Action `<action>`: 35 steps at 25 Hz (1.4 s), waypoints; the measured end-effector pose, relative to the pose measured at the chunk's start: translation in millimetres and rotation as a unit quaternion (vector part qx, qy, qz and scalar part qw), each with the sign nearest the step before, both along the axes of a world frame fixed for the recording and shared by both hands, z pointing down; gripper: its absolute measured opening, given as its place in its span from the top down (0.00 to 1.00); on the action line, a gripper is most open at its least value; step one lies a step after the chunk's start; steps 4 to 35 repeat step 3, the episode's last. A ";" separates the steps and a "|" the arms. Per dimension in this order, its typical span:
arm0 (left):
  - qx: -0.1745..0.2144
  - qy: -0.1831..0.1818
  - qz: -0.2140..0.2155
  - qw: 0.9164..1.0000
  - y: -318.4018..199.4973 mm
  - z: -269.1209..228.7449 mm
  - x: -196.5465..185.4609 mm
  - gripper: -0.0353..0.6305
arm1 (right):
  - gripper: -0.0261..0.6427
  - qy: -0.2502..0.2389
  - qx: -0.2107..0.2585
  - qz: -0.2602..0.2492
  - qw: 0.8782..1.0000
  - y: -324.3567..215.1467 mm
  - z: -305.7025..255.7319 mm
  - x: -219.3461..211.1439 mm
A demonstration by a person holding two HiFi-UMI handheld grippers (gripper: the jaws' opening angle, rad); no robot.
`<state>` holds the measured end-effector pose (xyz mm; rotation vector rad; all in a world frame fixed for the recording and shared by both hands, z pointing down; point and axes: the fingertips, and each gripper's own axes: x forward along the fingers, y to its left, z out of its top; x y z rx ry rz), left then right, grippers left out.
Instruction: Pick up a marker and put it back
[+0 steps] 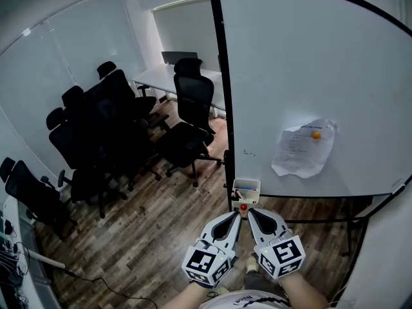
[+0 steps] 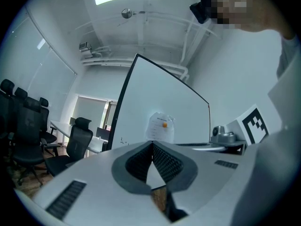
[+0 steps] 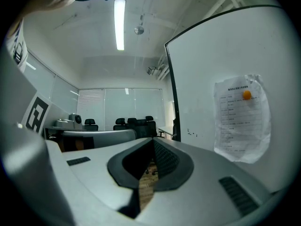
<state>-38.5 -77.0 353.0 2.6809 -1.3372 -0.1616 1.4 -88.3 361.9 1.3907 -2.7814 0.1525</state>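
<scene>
Left gripper (image 1: pixel 237 216): jaws pressed together, nothing held.
Right gripper (image 1: pixel 252 212): jaws closed, likewise empty.
Marker: judged to be stowed in white holder (image 1: pixel 246 184) at the lower edge of the whiteboard (image 1: pixel 309 76); too small to be confirmed.
Bearing: holder straight ahead, just beyond both tips; neither gripper clearly nearer.
Long axis: presumed upright, not resolved.
Red item (image 1: pixel 243 206): between tips and holder, unidentified.
Room: wood floor (image 1: pixel 148 237) below; office chairs (image 1: pixel 96 127) well off to the left.

Nothing legible anywhere. Printed sheet (image 1: pixel 304 148) on the whiteboard (image 1: pixel 309 56), 3 o'clock in the head view: lines too small to read. Scribble (image 1: pixel 249 152) at the sheet's 9 o'clock: unreadable. Marker cubes (image 1: pixel 205 261) carry square patterns only.
</scene>
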 end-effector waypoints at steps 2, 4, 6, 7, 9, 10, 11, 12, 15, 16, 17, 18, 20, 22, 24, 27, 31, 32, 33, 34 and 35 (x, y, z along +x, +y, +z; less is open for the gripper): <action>0.001 0.000 0.000 1.000 2.2 0.1 -1.9 0.93 | 0.94 0.001 0.002 0.000 1.000 2.2 -0.5 -2.0; 0.001 0.001 0.000 1.000 3.2 0.1 -2.9 0.93 | 0.94 0.001 0.002 0.001 1.000 3.1 -0.4 -3.0; 0.001 0.001 0.000 1.000 3.2 0.1 -2.9 0.93 | 0.94 0.001 0.002 0.001 1.000 3.1 -0.4 -3.0; 0.001 0.001 0.000 1.000 3.2 0.1 -2.9 0.93 | 0.94 0.001 0.002 0.001 1.000 3.1 -0.4 -3.0; 0.001 0.001 0.000 1.000 3.2 0.1 -2.9 0.93 | 0.94 0.001 0.002 0.001 1.000 3.1 -0.4 -3.0; 0.001 0.001 0.000 1.000 3.2 0.1 -2.9 0.93 | 0.94 0.001 0.002 0.001 1.000 3.1 -0.4 -3.0; 0.001 0.001 0.000 1.000 3.2 0.1 -2.9 0.93 | 0.94 0.001 0.002 0.001 1.000 3.1 -0.4 -3.0; 0.001 0.001 0.000 1.000 3.2 0.1 -2.9 0.93 | 0.94 0.001 0.002 0.001 1.000 3.1 -0.4 -3.0; 0.001 0.001 0.000 1.000 3.2 0.1 -2.9 0.93 | 0.94 0.001 0.002 0.001 1.000 3.1 -0.4 -3.0; 0.001 0.001 0.000 1.000 3.2 0.1 -2.9 0.93 | 0.94 0.001 0.002 0.001 1.000 3.1 -0.4 -3.0; 0.001 0.001 0.000 1.000 3.2 0.1 -2.9 0.93 | 0.94 0.001 0.002 0.001 1.000 3.1 -0.4 -3.0; 0.001 0.001 0.000 1.000 3.2 0.1 -2.9 0.93 | 0.94 0.001 0.002 0.001 1.000 3.1 -0.4 -3.0; 0.001 0.001 0.000 1.000 3.2 0.1 -2.9 0.93 | 0.94 0.001 0.002 0.001 1.000 3.1 -0.4 -3.0; 0.001 0.001 0.000 1.000 3.2 0.1 -2.9 0.93 | 0.94 0.001 0.002 0.001 1.000 3.1 -0.4 -3.0; 0.001 0.001 0.000 1.000 3.2 0.1 -2.9 0.93 | 0.94 0.001 0.002 0.001 1.000 3.1 -0.4 -3.0; 0.001 0.001 0.000 1.000 3.2 0.1 -2.9 0.93 | 0.94 0.001 0.002 0.001 1.000 3.1 -0.4 -3.0; 0.001 0.001 0.000 1.000 3.2 0.1 -2.9 0.93 | 0.94 0.001 0.002 0.001 1.000 3.1 -0.4 -3.0; 0.001 0.001 0.000 1.000 3.2 0.1 -2.9 0.93 | 0.94 0.001 0.002 0.001 1.000 3.1 -0.4 -3.0; 0.001 0.001 0.000 1.000 3.2 0.1 -2.9 0.93 | 0.94 0.001 0.002 0.001 1.000 3.1 -0.4 -3.0; 0.001 0.001 0.000 1.000 3.2 0.1 -2.9 0.93 | 0.94 0.001 0.002 0.001 1.000 3.1 -0.4 -3.0; 0.001 0.001 0.000 1.000 3.2 0.1 -2.9 0.93 | 0.94 0.001 0.002 0.001 1.000 3.1 -0.4 -3.0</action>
